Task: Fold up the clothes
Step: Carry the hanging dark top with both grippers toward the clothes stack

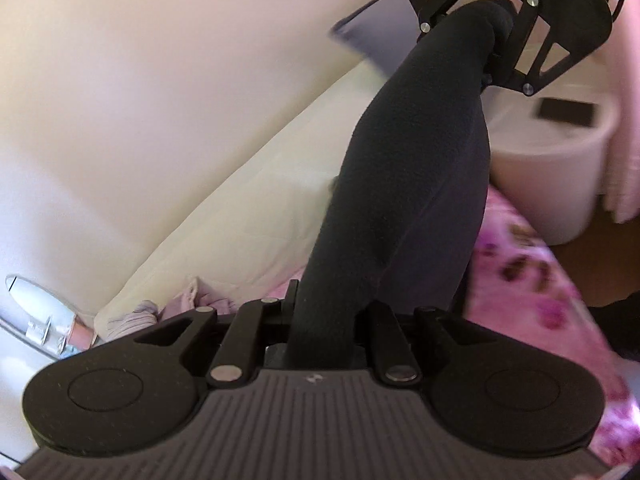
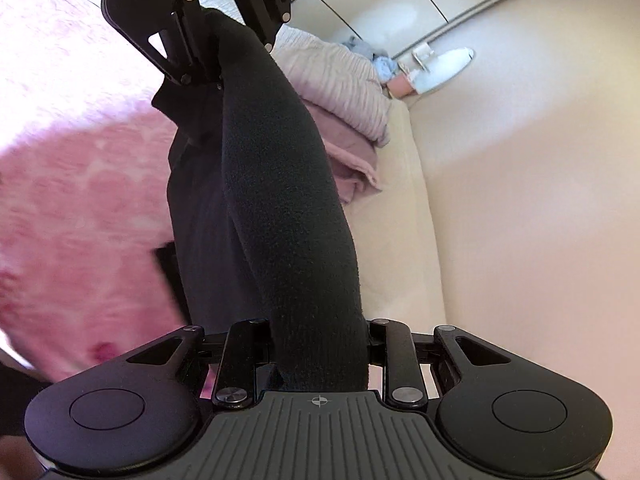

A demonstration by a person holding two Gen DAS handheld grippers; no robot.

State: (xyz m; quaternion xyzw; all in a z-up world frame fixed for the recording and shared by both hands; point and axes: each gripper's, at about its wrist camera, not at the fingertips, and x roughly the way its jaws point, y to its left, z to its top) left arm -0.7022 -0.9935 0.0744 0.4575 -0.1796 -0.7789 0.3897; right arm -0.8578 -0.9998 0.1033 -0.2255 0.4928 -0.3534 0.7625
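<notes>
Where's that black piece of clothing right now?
The black garment hangs stretched between the left gripper and right gripper, above the pink floral bedspread.

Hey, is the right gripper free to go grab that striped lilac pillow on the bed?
Probably not: the right gripper is shut on the black fleece garment, stretched across to the left gripper. The striped lilac pillow lies unobstructed beyond.

A bed with a pink flowery cover (image 1: 532,280) takes up most of the room. A long cream pillow (image 1: 240,216) lies along the wall side. A striped lilac pillow (image 2: 340,80) rests on a folded pink blanket (image 2: 352,164). A small heap of blue clothes (image 2: 378,58) sits behind them.
</notes>
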